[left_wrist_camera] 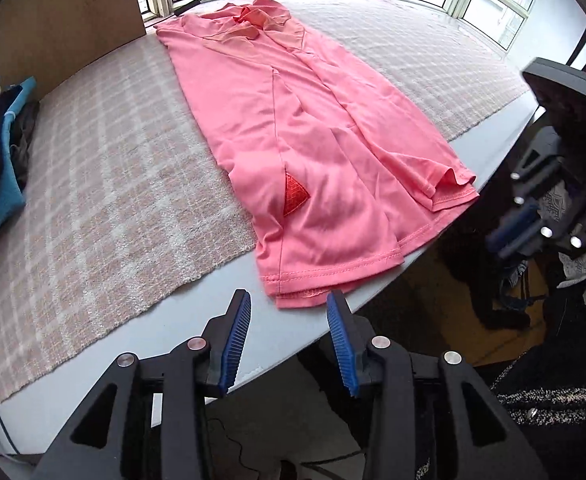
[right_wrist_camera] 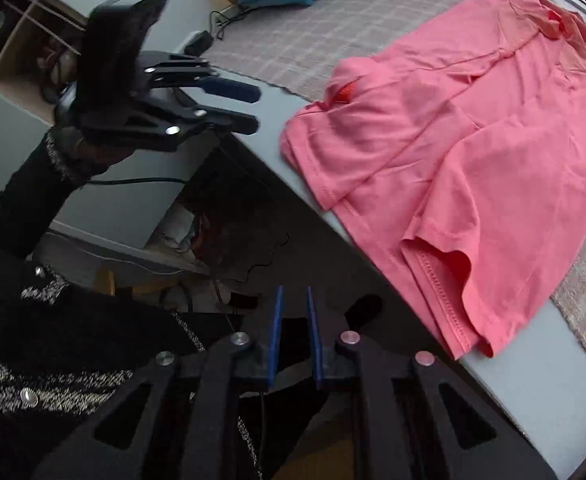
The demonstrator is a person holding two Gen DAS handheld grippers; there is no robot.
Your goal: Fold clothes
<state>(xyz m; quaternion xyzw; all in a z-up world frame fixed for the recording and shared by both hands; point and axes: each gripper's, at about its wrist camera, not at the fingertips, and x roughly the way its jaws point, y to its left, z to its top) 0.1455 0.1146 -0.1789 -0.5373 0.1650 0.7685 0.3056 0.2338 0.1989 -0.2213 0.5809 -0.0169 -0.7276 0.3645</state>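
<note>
The pink shirt point(left_wrist_camera: 293, 128) lies folded lengthwise on the checked mat point(left_wrist_camera: 93, 184) on the tabletop point(left_wrist_camera: 197, 320), hem at its near edge. Left tongs point(left_wrist_camera: 289, 312) hover at 6 o'clock of the hem, spread apart and empty. Right tongs point(right_wrist_camera: 293, 312) stand off the edge at 3 o'clock, slightly apart, gripping nothing.

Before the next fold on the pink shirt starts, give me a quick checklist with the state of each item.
1. Pink shirt lies lengthwise on the checked mat, sides already folded in: ok.
2. Hem hangs past the mat onto the bare table edge, within reach: ok.
3. Left claw open, empty, lined up just short of the hem: ok.
4. Right claw nearly closed, empty, off the table edge and not lined up with the shirt: not ok.
5. Shirt flat: wrinkles and a lifted hem corner: not ok.
6. Collar end smooth: cannot tell.
</note>
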